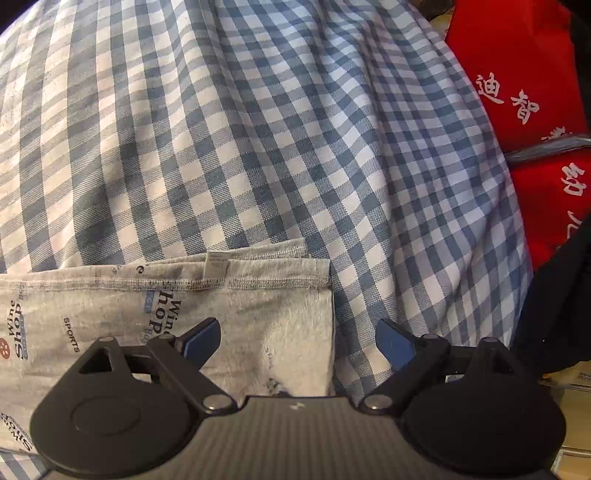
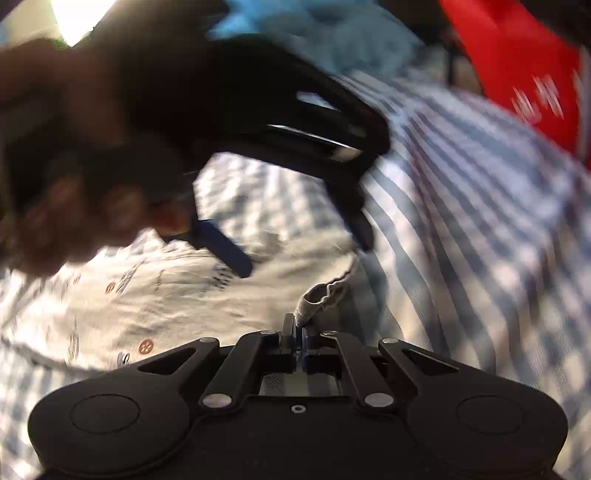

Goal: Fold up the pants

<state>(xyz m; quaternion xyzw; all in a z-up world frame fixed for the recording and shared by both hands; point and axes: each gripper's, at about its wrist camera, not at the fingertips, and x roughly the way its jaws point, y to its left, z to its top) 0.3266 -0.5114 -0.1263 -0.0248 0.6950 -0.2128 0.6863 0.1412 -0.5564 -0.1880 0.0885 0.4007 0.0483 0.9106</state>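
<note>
Grey pants (image 1: 177,314) printed with words lie folded flat on a blue-and-white checked sheet (image 1: 258,129), their seam with a small label facing away from me. My left gripper (image 1: 299,341) hangs open just above the pants' right end, nothing between its blue fingers (image 1: 205,338). In the blurred right wrist view, my right gripper (image 2: 298,334) is shut on a ruffled hem corner of the pants (image 2: 317,293), which rises off the sheet into the pads. Beyond it a person's hand (image 2: 74,206) holds the open left gripper (image 2: 295,243) over the pants (image 2: 166,288).
A red cloth item with white characters (image 1: 517,96) sits at the sheet's right edge, also as the red cloth (image 2: 517,59). Light blue fabric (image 2: 332,33) lies at the back. Something black (image 1: 557,295) hangs at the right of the left wrist view.
</note>
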